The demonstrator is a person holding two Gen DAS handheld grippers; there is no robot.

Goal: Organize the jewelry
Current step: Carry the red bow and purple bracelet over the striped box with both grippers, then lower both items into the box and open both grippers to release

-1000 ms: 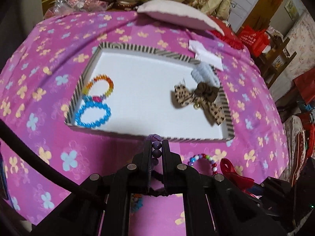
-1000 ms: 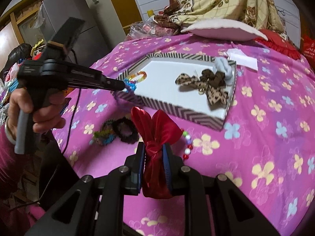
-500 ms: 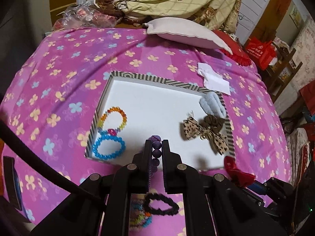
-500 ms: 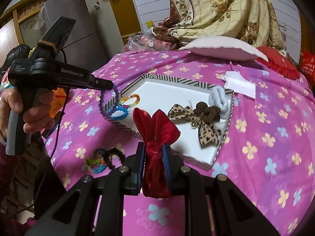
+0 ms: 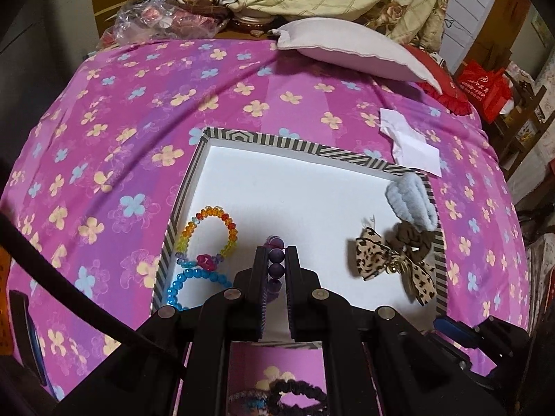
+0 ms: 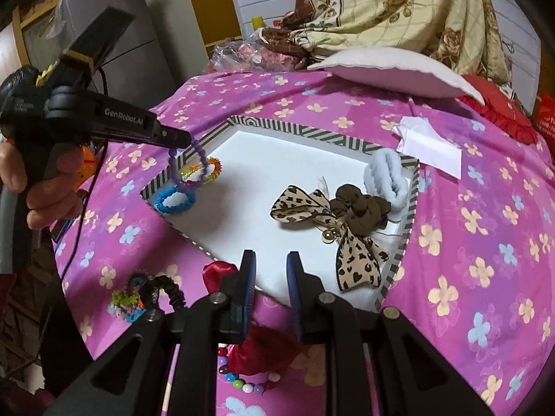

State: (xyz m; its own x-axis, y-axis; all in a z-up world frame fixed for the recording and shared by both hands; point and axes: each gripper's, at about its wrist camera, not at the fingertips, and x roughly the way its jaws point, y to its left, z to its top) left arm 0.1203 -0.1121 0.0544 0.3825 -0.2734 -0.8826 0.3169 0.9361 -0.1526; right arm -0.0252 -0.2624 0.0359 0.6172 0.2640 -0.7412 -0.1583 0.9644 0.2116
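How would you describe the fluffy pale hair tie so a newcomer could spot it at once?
Find the striped-rimmed white tray on the pink flowered bedspread. In the tray's far right corner, the pale blue fluffy scrunchie leans on the rim, touching the brown scrunchie. It alone is light and plush; the leopard-print bow nearby is flat ribbon.

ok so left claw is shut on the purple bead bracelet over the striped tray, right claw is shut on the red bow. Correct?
Not quite. The right wrist view shows the right claw open with nothing between its jaws; the red bow sits beneath it, at the near wall of the striped tray. The rest holds: the left claw is shut on the purple bead bracelet over the tray.
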